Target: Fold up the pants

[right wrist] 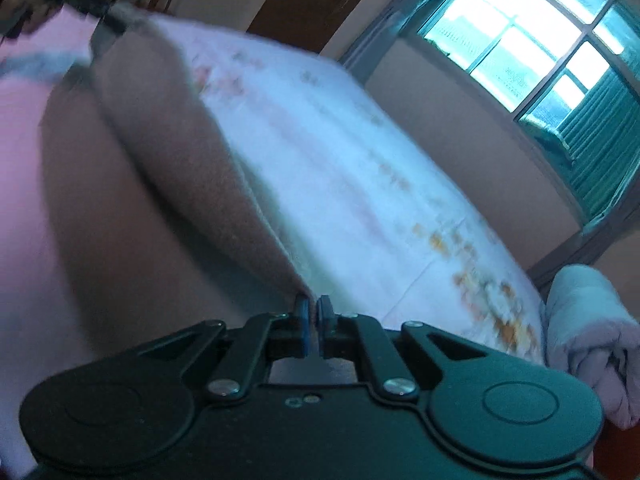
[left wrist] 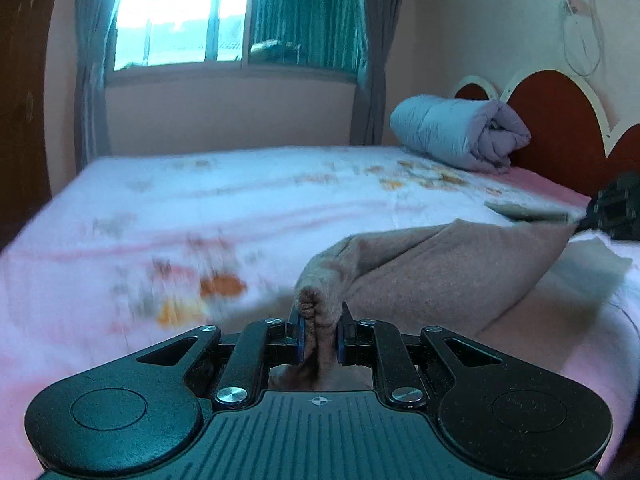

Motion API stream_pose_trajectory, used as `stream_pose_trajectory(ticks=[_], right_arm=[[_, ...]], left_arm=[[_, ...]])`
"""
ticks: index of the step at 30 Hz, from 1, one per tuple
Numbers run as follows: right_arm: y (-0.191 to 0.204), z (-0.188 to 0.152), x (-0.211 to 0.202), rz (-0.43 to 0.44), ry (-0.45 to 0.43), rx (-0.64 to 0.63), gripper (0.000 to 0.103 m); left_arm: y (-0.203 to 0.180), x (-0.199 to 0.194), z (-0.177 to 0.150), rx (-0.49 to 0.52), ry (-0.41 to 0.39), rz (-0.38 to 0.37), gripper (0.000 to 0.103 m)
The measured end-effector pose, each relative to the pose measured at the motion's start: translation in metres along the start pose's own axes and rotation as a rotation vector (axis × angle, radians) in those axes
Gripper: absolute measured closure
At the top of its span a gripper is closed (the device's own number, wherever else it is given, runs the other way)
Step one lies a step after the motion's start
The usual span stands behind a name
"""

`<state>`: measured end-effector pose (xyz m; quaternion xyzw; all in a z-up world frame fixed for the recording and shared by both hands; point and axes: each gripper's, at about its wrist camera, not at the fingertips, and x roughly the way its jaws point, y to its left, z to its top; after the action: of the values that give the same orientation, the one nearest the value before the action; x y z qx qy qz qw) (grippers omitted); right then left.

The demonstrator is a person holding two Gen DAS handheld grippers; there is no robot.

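1. Holding the pants point(left wrist: 440, 268): your left gripper point(left wrist: 319, 336) has its blue pads closed on a bunched fold of the brown fabric, which pokes up between the fingers at 12 o'clock from the gripper body.
2. Pants, brown, soft cloth: from that pinch they stretch toward 2 o'clock across the bed point(left wrist: 240, 208), partly lifted, with the far end reaching your right gripper point(left wrist: 616, 208) at the 3 o'clock edge of the left wrist view.
3. Right gripper point(right wrist: 313, 320), own view: jaws are drawn together, with only a thin slit between the pads. An edge of the pants point(right wrist: 168, 152) meets the left finger tip; you cannot tell from this blurred view whether cloth is pinched.
4. Bed sheet, pale with orange flower print: lies under the pants.
5. Rolled quilt point(left wrist: 460, 132), pale blue-grey: sits at 1 o'clock on the bed, against the red headboard point(left wrist: 560, 120).
6. Window point(left wrist: 240, 16) with grey curtains: at 12 o'clock, beyond the bed.
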<state>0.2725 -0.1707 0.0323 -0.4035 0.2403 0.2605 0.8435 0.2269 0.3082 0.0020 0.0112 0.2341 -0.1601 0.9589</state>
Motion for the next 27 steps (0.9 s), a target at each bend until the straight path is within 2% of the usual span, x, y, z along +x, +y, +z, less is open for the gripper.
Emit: stream_pose_trajectory(ticks=[1, 2, 3, 4, 5, 6, 8, 10, 12, 17, 20, 22, 25, 26, 27], right_arm=[[0.014, -0.009, 0.004, -0.010, 0.017, -0.014, 0.103], [0.023, -0.016, 0.009, -0.013, 0.033, -0.019, 0.103], [0.032, -0.022, 0.014, 0.000, 0.054, -0.008, 0.103], [0.038, -0.027, 0.022, 0.012, 0.074, 0.006, 0.102], [0.042, -0.030, 0.027, 0.008, 0.087, 0.009, 0.093], [0.045, -0.031, 0.030, -0.008, 0.093, 0.015, 0.091], [0.043, -0.031, 0.028, -0.031, 0.075, 0.067, 0.088], [0.034, -0.028, 0.020, -0.036, 0.039, 0.158, 0.088], [0.029, -0.032, 0.007, -0.039, 0.009, 0.256, 0.087], [0.009, -0.043, -0.011, -0.027, -0.035, 0.493, 0.087], [0.001, -0.059, -0.021, 0.001, -0.035, 0.639, 0.086], [-0.006, -0.069, -0.020, 0.031, -0.022, 0.769, 0.085], [-0.009, -0.085, -0.020, 0.053, -0.009, 0.955, 0.084], [-0.011, -0.092, -0.019, 0.065, -0.012, 1.019, 0.083], [-0.011, -0.098, -0.017, 0.079, -0.016, 1.092, 0.083]], left_arm=[[-0.004, -0.005, -0.009, -0.016, 0.014, 0.005, 0.089], [-0.005, -0.009, -0.017, -0.047, 0.023, 0.014, 0.083], [-0.006, -0.014, -0.023, -0.081, 0.033, 0.030, 0.067], [-0.008, -0.020, -0.029, -0.114, 0.045, 0.059, 0.057], [-0.009, -0.025, -0.035, -0.141, 0.049, 0.084, 0.039], [-0.011, -0.033, -0.040, -0.181, 0.054, 0.108, 0.033], [-0.014, -0.046, -0.047, -0.245, 0.066, 0.130, 0.033], [-0.017, -0.061, -0.054, -0.371, 0.073, 0.170, 0.033], [-0.020, -0.071, -0.065, -0.516, 0.065, 0.159, 0.033], [-0.030, -0.079, -0.086, -0.836, -0.026, 0.070, 0.033], [-0.027, -0.071, -0.095, -0.992, -0.091, 0.076, 0.033], [-0.023, -0.061, -0.095, -1.054, -0.110, 0.083, 0.033], [-0.022, -0.042, -0.080, -1.064, -0.105, 0.102, 0.033], [-0.022, -0.038, -0.078, -1.069, -0.107, 0.105, 0.037], [-0.022, -0.034, -0.075, -1.066, -0.094, 0.114, 0.057]])
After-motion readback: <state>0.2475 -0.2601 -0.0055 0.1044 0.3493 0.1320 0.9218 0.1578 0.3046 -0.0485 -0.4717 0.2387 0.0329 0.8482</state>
